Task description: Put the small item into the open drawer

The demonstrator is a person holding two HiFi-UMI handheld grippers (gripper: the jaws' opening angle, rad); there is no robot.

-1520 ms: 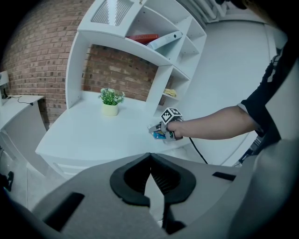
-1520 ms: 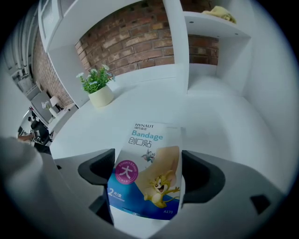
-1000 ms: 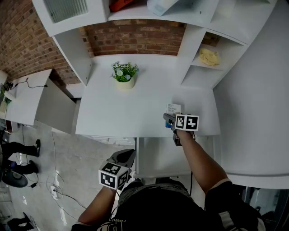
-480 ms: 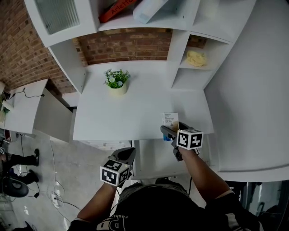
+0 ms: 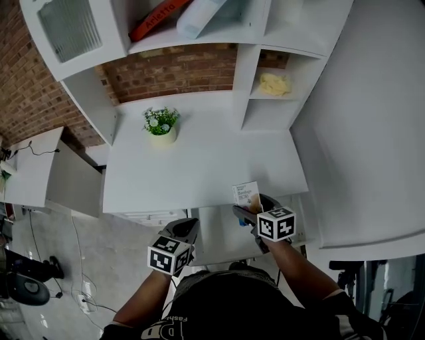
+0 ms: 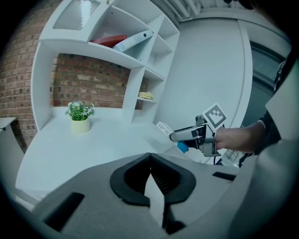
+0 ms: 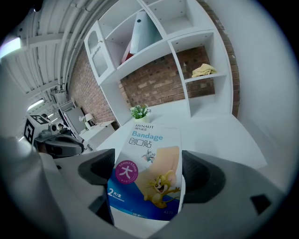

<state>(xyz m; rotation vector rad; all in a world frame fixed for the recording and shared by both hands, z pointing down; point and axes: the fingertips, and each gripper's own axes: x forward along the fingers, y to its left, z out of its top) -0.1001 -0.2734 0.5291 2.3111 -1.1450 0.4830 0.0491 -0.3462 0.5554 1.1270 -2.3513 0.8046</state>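
The small item is a bandage pack printed with a cartoon mouse, and my right gripper is shut on its lower part. In the head view the bandage pack stands up from the right gripper at the white desk's front edge. It is just over the far right corner of the open drawer. My left gripper hangs lower left, beside the drawer's left side, its jaws together and holding nothing. From the left gripper view, the right gripper and pack show ahead.
A potted plant stands at the desk's back left. A yellow cloth lies in the right shelf cubby. Shelves above hold a red book. A lower side table sits left. A white wall panel bounds the right.
The right gripper has carried the bandage pack from over the desk top back toward me, to the front edge above the drawer. The left gripper has barely moved.
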